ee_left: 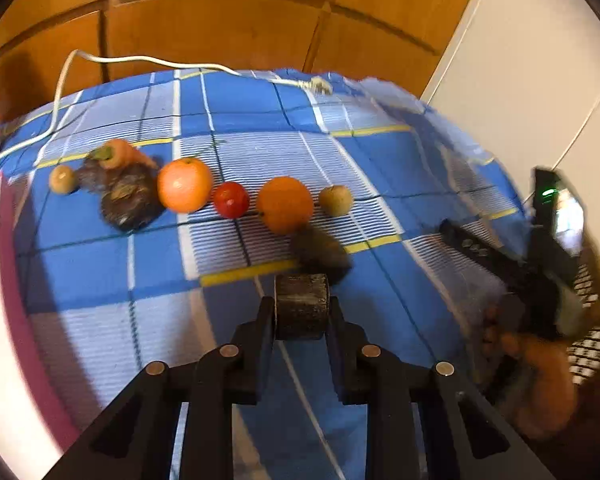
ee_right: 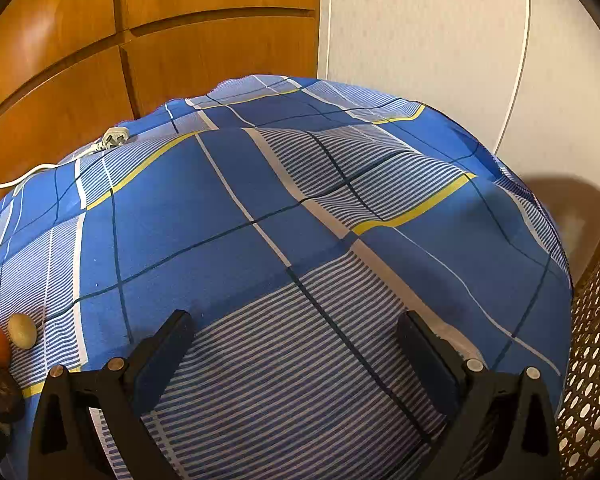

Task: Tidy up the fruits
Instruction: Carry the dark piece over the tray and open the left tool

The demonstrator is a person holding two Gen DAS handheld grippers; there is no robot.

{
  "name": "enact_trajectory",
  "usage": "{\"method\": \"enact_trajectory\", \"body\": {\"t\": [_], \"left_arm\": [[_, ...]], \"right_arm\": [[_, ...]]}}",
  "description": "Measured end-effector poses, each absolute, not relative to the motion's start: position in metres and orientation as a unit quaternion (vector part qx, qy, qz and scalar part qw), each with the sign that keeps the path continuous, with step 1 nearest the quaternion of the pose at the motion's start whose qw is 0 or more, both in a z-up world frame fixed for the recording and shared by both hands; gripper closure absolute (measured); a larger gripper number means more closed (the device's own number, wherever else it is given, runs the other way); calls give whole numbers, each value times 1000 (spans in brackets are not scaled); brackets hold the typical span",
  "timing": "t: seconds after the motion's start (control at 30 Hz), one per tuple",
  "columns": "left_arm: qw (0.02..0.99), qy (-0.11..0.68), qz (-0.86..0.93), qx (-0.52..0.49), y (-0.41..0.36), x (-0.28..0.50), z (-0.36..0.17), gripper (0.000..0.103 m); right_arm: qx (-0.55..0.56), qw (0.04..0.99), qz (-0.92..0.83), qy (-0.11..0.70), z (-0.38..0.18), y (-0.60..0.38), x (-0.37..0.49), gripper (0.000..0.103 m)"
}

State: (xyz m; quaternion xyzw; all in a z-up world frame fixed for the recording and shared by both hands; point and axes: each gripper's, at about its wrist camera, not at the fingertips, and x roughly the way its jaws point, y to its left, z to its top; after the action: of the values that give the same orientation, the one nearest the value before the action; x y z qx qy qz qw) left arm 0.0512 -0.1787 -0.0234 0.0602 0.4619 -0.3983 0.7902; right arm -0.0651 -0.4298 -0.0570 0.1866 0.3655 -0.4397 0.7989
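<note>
Fruits [ee_left: 236,196] sit in a row across mid-frame on our blue cloth [ee_left: 100,272]. Our left gripper [ee_left: 302,312] clenches a dark cylinder [ee_left: 301,306] at lower centre; our right gripper [ee_right: 296,344] gapes empty over the cloth.

A row of fruits is lying on the blue checked cloth. From the left: a small brownish-green fruit [ee_left: 62,178], a dark lumpy piece [ee_left: 130,198] with an orange carrot-like piece [ee_left: 120,153] sitting behind it, a pale orange [ee_left: 184,185], a small red tomato-like fruit [ee_left: 231,199], a deep orange [ee_left: 285,204] and a small yellowish fruit [ee_left: 336,199]. Nearer, a dark cut chunk [ee_left: 302,306] is sitting upright, with a blurred dark lump [ee_left: 320,254] just behind it.
</note>
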Motion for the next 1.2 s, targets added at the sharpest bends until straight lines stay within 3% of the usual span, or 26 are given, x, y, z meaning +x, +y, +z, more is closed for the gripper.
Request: {"method": "enact_trajectory", "body": {"t": [0.33,0.5,0.8,0.93,1.07,1.2], "left_arm": [[855,438,-268,-77,-44,89,21,78],[873,449,-153,-110,17,137,10,78],[887,444,-68,-112,52,174,-13,77],[889,439,-52,-120,59,175,-17,57],[894,427,-49,-130,66,161,-10,51],[902,404,-25,-152,81,132,5,38]], "right_arm": [[186,799,-439,366,-58,-430,-65,0],[185,799,-439,366,-58,-430,-66,0],[184,799,-440,366,-57,-430,-65,0],[184,799,-440,366,-57,-430,-66,0],[184,799,-440,366,-57,-430,-66,0],[184,799,-440,366,-57,-429,-65,0]]}}
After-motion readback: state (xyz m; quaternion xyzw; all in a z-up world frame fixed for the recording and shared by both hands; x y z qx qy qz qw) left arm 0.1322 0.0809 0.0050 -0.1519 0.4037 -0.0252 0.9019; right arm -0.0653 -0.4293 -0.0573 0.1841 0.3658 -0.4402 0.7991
